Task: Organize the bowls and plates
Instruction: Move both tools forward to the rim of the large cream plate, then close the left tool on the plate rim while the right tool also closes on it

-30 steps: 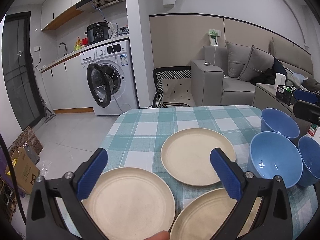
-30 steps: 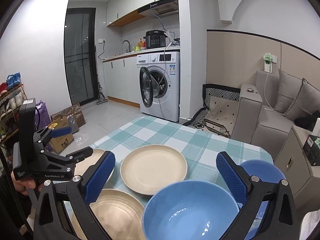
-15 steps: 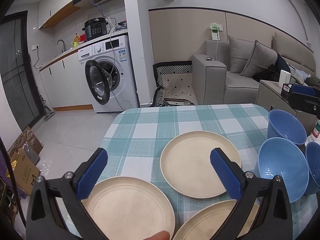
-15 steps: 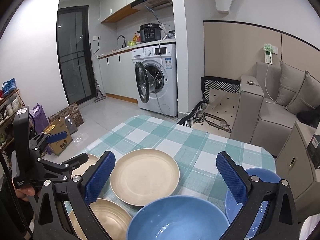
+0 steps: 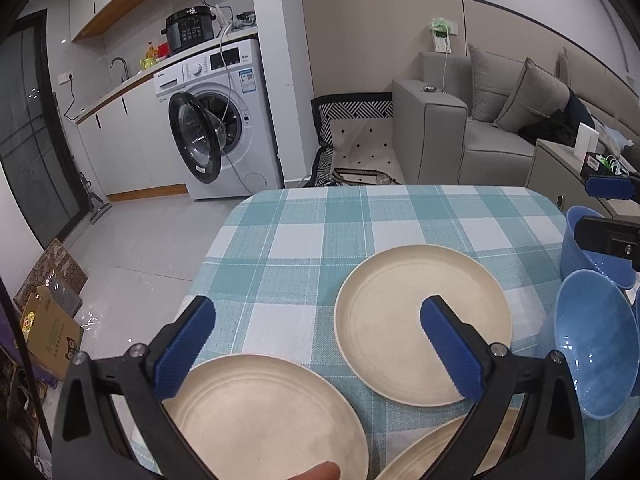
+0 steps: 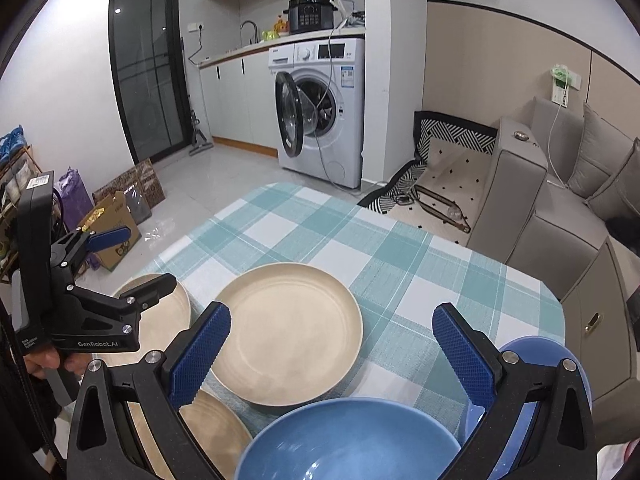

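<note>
Through the left wrist camera, the left gripper hung wide open and empty above the checked tablecloth. The far plate lay just beyond its right finger, the near-left plate under its left finger, and a third plate peeked in at the bottom edge. Blue bowls stood right of the far plate. The plates looked light, stiff and smooth, probably best pinched at the raised rim; the cloth might drag.

Through the right wrist camera, the right gripper also gaped empty, over the nearest bowl, a second bowl to its right. Beyond the table were a washing machine and a grey sofa.
</note>
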Demonstrator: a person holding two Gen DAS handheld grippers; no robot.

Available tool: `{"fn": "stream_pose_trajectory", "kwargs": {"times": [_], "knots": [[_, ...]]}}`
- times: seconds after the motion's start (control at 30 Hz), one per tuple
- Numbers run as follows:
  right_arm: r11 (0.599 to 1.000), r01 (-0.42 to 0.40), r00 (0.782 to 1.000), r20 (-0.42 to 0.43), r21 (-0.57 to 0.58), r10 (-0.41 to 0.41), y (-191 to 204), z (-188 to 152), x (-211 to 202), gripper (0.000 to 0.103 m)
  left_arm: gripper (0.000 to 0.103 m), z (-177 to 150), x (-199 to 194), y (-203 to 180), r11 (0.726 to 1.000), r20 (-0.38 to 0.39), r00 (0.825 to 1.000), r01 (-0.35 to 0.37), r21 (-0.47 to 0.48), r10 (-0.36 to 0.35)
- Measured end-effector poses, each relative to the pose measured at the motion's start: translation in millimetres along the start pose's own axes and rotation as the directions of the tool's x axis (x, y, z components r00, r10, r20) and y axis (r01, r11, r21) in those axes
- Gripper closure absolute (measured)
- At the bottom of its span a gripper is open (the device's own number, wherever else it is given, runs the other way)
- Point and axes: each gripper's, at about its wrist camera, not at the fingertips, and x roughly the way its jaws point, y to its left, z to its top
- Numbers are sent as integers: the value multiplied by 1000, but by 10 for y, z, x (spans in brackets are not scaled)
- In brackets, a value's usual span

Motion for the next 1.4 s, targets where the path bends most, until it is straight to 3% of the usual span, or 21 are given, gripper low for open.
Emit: {"fn": "stream_pose_trajectory", "kwargs": {"times": [0.27, 0.57, 1.07, 1.4], "knots": [[1000, -1, 996, -93, 15, 2, -65, 46, 335, 0, 0, -40, 265, -15, 1000, -83, 996, 10, 19, -9], [1000, 6, 973, -230, -9, -7, -106, 30, 813, 0, 1, -55, 521, 0, 998, -155, 986, 61, 9, -59], [1000, -9, 909, -416, 15, 14, -183, -163, 1421, 1, 12, -135, 936, -66, 991, -303, 944, 136, -1, -130], [999, -37, 858, -511, 29, 47, -195, -269, 1702, 28, 34, -228, 1076, -90, 986, -370, 916, 167, -5, -157]]}}
